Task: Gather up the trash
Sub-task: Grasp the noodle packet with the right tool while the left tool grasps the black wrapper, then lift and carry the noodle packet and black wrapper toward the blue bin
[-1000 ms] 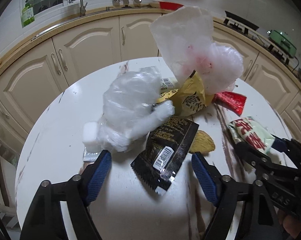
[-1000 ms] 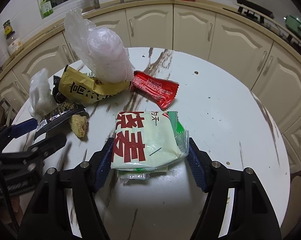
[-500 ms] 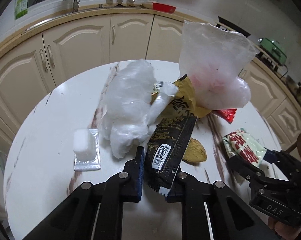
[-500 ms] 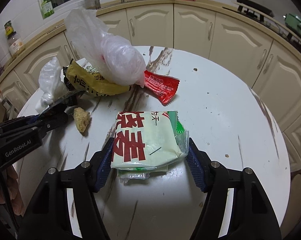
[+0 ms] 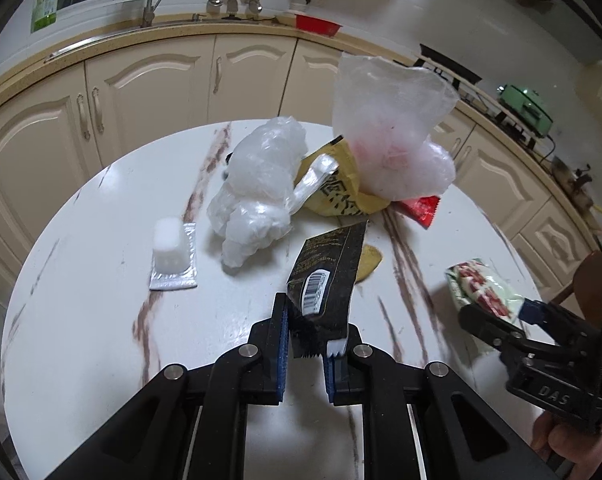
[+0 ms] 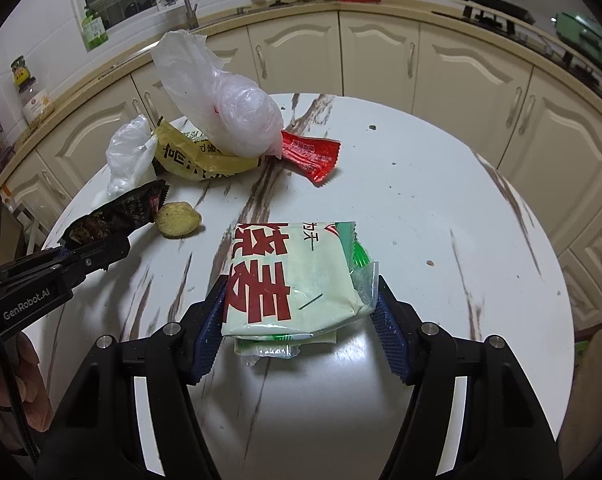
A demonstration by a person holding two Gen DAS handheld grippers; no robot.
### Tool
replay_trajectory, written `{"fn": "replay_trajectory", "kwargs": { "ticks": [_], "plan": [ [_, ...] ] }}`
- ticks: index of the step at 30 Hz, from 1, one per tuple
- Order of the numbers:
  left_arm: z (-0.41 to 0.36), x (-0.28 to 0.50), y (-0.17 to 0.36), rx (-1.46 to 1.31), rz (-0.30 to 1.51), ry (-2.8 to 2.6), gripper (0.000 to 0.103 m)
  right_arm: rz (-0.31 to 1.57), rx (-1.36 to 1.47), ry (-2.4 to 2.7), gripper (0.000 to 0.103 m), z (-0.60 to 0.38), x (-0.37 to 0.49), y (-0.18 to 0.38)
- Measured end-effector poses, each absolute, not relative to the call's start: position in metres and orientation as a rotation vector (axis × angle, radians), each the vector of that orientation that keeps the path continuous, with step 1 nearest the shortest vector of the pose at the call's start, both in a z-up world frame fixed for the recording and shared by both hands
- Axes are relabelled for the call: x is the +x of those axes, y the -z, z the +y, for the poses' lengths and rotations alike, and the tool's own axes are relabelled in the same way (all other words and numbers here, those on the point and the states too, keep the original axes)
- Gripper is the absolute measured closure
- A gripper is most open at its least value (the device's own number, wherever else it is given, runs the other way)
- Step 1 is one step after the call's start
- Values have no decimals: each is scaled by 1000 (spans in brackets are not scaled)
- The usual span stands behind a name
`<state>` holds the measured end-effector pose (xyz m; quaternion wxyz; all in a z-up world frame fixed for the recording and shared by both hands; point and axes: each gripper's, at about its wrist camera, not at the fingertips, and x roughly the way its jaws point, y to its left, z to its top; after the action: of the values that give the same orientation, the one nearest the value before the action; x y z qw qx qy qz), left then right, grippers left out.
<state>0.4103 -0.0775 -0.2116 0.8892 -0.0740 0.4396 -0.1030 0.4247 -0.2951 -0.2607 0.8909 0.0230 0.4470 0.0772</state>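
Note:
On the round white marble table (image 5: 101, 320) lies a pile of trash. My left gripper (image 5: 307, 312) is shut on the near end of a black snack wrapper (image 5: 327, 276), which tilts up off the table; the right wrist view shows the same wrapper (image 6: 117, 216) in that gripper (image 6: 67, 248). My right gripper (image 6: 297, 300) is shut on a pale green packet with red characters (image 6: 289, 276), its pads pressing both sides. The left wrist view has this packet (image 5: 481, 288) at the right.
Further back lie a yellow wrapper (image 5: 341, 196), a red wrapper (image 5: 421, 210), a tall clear plastic bag (image 5: 393, 140) and crumpled clear plastic (image 5: 261, 188). A white cube on a foil sachet (image 5: 167, 248) sits left. A yellowish food scrap (image 6: 177, 220) lies near the black wrapper. Cabinets ring the table.
My left gripper closed on the black wrapper and raised its near end, drawing it back from the pile. The right gripper kept its hold on the green packet.

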Motion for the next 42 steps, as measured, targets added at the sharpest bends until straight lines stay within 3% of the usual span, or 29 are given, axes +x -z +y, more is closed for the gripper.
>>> {"fn": "replay_trajectory", "kwargs": {
  "ticks": [3,5,7,9,10,12,13,26,42],
  "plan": [
    [-77,413,213,-137,938,187,79,928,46,-159,38,-295,418,260],
    [-80,411,209,-118,926,181,59,930,44,-159,38,-294,416,260],
    [-83,413,208,-103,914,165,46,932,44,-161,38,-292,413,261],
    [-86,414,206,-94,898,163,45,931,43,-163,38,-290,412,260],
    [-86,416,207,-95,896,171,48,930,42,-165,38,-289,412,259],
    [-88,421,209,-104,895,189,69,929,43,-166,38,-289,411,259],
    [-89,425,211,-103,905,190,93,927,43,-167,38,-289,411,258],
    [-91,378,190,-185,844,259,95,879,78,-176,39,-301,387,238],
    [-182,288,111,-6,674,404,94,689,150,-117,39,-365,296,164]
  ]
}}
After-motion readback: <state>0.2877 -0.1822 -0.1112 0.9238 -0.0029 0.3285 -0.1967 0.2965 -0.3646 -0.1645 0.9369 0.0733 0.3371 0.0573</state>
